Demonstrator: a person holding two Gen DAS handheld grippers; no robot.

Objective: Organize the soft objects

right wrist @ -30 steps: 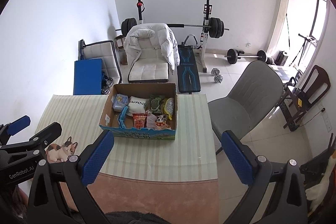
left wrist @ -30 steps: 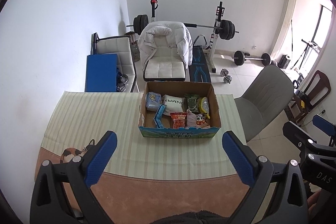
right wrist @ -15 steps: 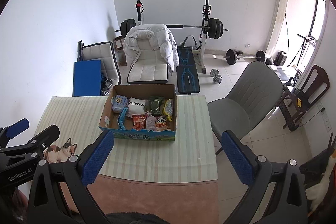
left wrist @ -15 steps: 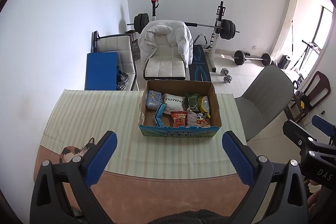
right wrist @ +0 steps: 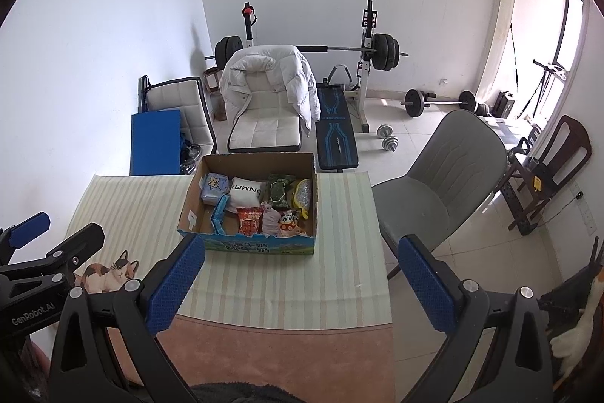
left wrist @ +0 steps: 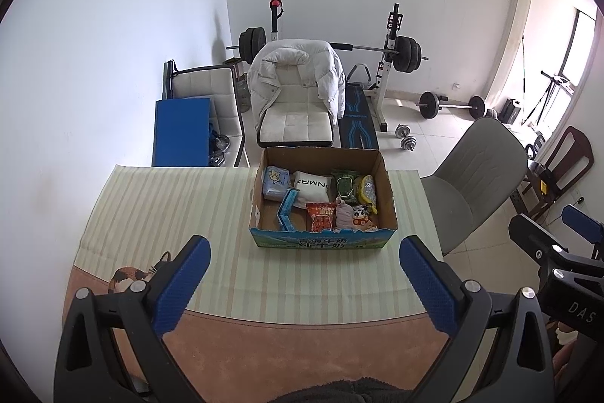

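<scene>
A cardboard box [left wrist: 321, 240] stands on the striped table mat [left wrist: 170, 199]; it also shows in the right wrist view [right wrist: 260, 244]. It holds several soft items: a white pillow pack [left wrist: 311, 184], a red snack bag [left wrist: 321, 216], a green bag [left wrist: 344, 186], a panda toy [left wrist: 362, 214] and a blue tissue pack [left wrist: 275, 182]. My left gripper [left wrist: 304, 284] is open and empty, held high above the near part of the table. My right gripper [right wrist: 298, 282] is open and empty, to the right of the left one.
A grey chair [right wrist: 441, 172] stands right of the table. A white chair with a coat [left wrist: 298, 93], a blue panel [left wrist: 181, 131], a weight bench [right wrist: 336, 131] and barbells [left wrist: 449, 104] fill the floor beyond. The table's right edge [right wrist: 385, 252] is near the box.
Both grippers have drawn back and risen slightly, so the box looks a little farther away. Both stay open and empty. The box's contents have not moved.
</scene>
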